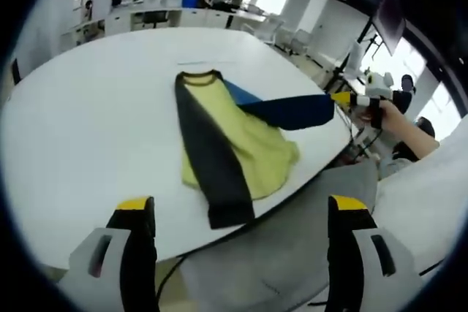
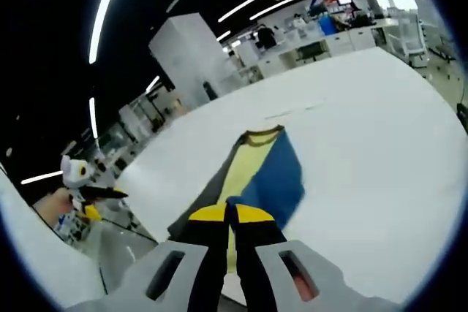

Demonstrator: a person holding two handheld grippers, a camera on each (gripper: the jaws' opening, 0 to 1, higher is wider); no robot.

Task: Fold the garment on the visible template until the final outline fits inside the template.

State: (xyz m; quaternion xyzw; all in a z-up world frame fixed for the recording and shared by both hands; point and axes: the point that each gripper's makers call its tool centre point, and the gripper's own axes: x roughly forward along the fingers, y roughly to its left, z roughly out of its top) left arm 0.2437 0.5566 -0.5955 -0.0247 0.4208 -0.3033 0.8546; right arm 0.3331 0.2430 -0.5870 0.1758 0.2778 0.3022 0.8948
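Now the garment [image 1: 234,144], a yellow long-sleeved top with a dark collar, lies on the white worktop [image 1: 88,122] near its edge, its body flat and slightly rumpled at the hem. In the left gripper view one dark grey sleeve [image 1: 212,166] is laid straight down along the body toward the near edge, while the blue sleeve [image 1: 292,111] is stretched out sideways to the worktop's edge, where the right gripper [image 1: 344,98] has its yellow-tipped jaws clamped on the cuff; a person's hand [image 1: 391,118] holds that tool. The left gripper [image 1: 238,210] hangs above the near edge of the worktop with its jaws wide apart and nothing between them. In the right gripper view the right gripper's [image 2: 230,213] yellow tips are pressed together over the blue cloth [image 2: 274,177], which lies across the yellow body with the grey sleeve [image 2: 212,188] alongside it, and the left gripper [image 2: 91,191] shows off to the side, well apart from the top. Desks and office furniture [image 1: 183,5] stand in the background beyond the worktop.
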